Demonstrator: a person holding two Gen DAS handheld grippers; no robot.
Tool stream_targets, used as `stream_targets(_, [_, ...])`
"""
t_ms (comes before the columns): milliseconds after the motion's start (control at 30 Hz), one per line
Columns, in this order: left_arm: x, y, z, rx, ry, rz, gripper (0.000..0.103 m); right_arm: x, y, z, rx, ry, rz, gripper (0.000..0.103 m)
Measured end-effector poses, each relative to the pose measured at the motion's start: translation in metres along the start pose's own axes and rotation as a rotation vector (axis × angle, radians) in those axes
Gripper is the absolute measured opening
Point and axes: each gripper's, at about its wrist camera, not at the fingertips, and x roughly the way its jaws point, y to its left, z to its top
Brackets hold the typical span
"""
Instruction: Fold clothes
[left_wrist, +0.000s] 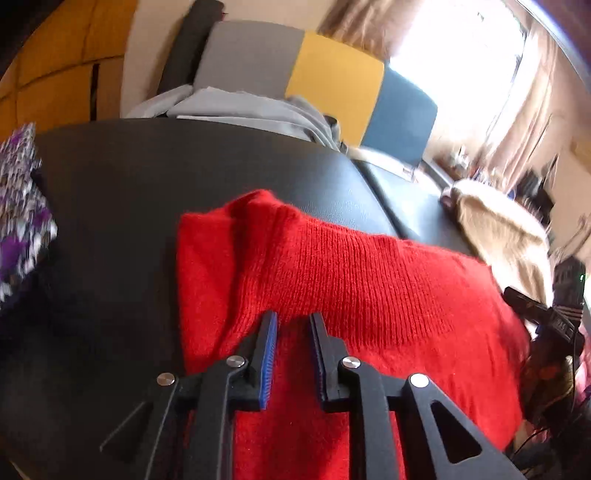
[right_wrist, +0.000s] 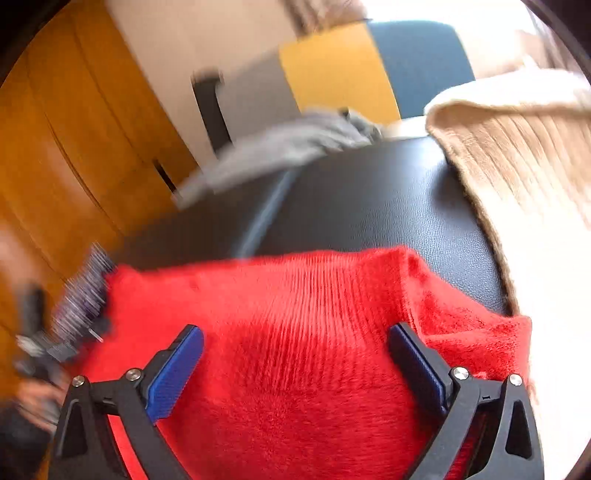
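A red knit sweater (left_wrist: 351, 280) lies folded on a black leather surface (left_wrist: 166, 177). My left gripper (left_wrist: 293, 321) is over its near part, with the jaws a narrow gap apart and red knit showing between the blue pads; whether they pinch the fabric is unclear. In the right wrist view the same red sweater (right_wrist: 295, 332) fills the lower frame. My right gripper (right_wrist: 295, 339) is wide open just above it, holding nothing. The black surface (right_wrist: 369, 199) shows beyond the sweater.
A beige ribbed knit (right_wrist: 517, 166) lies at the right, also in the left wrist view (left_wrist: 498, 229). A purple-patterned cloth (left_wrist: 22, 214) is at the left. Grey clothes (left_wrist: 240, 107) lie at the back before grey, yellow and blue cushions (left_wrist: 332, 74). An orange wardrobe (right_wrist: 74, 147) stands left.
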Motion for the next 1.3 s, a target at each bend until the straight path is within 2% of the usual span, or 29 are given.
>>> stream_targets(33, [-0.001,-0.004,0.004,0.011,0.012,0.018,0.018,0.001,-0.005,0.002,0.028,0.003,0.008,0.101])
stream_targets(100, [-0.007,-0.018,0.012,0.065,0.022,0.042,0.018,0.007,-0.001,0.003,0.001,0.027,-0.015,0.103])
stream_targets(167, [-0.017,-0.033,0.022,0.124,0.003,0.006,0.021,0.010,0.013,0.004,-0.059,0.058,-0.061,0.103])
stream_targets(233, [-0.026,-0.050,0.034,0.189,-0.035,-0.050,0.027,0.007,0.025,0.007,-0.102,0.052,-0.052,0.103])
stream_targets(333, [-0.023,-0.074,0.044,0.299,-0.039,-0.076,0.032,0.004,0.044,0.018,-0.178,0.031,-0.029,0.100])
stream_targets(433, [-0.003,-0.088,0.044,0.380,0.017,-0.069,0.034,0.015,0.060,0.027,-0.238,0.056,-0.016,0.094])
stream_targets(533, [0.018,-0.099,0.042,0.443,0.084,-0.061,0.034,0.035,0.069,0.031,-0.300,0.116,-0.065,0.090])
stream_targets(567, [0.026,-0.098,0.040,0.441,0.104,-0.060,0.035,0.040,0.068,0.031,-0.306,0.136,-0.076,0.087])
stream_targets(633, [0.034,-0.096,0.037,0.427,0.105,-0.060,0.036,0.052,0.065,0.030,-0.311,0.183,-0.107,0.076])
stream_targets(667, [0.034,-0.095,0.035,0.417,0.094,-0.067,0.036,0.057,0.065,0.030,-0.308,0.201,-0.126,0.062])
stream_targets(733, [0.029,-0.091,0.031,0.371,0.067,-0.064,0.024,0.057,0.061,0.028,-0.306,0.194,-0.143,0.050])
stream_targets(767, [0.024,-0.089,0.029,0.351,0.052,-0.055,0.004,0.055,0.061,0.027,-0.313,0.191,-0.150,0.039])
stream_targets(867, [0.011,-0.086,0.029,0.308,-0.010,-0.068,0.003,0.049,0.068,0.029,-0.352,0.181,-0.160,0.013])
stream_targets(1067, [-0.001,-0.089,0.048,0.271,-0.128,-0.064,0.003,0.043,0.084,0.038,-0.405,0.117,-0.192,0.012])
stream_targets(1133, [0.009,-0.087,0.052,0.252,-0.127,-0.046,0.003,0.051,0.074,0.036,-0.364,0.115,-0.204,0.012])
stream_targets(1200, [0.029,-0.082,0.048,0.243,-0.104,0.004,0.003,0.062,0.063,0.031,-0.323,0.121,-0.225,0.014])
stream_targets(1233, [0.039,-0.076,0.047,0.220,-0.080,-0.001,0.003,0.064,0.060,0.028,-0.312,0.112,-0.223,0.014])
stream_targets(1300, [0.052,-0.066,0.045,0.179,-0.047,-0.018,0.003,0.065,0.056,0.026,-0.300,0.104,-0.215,0.022])
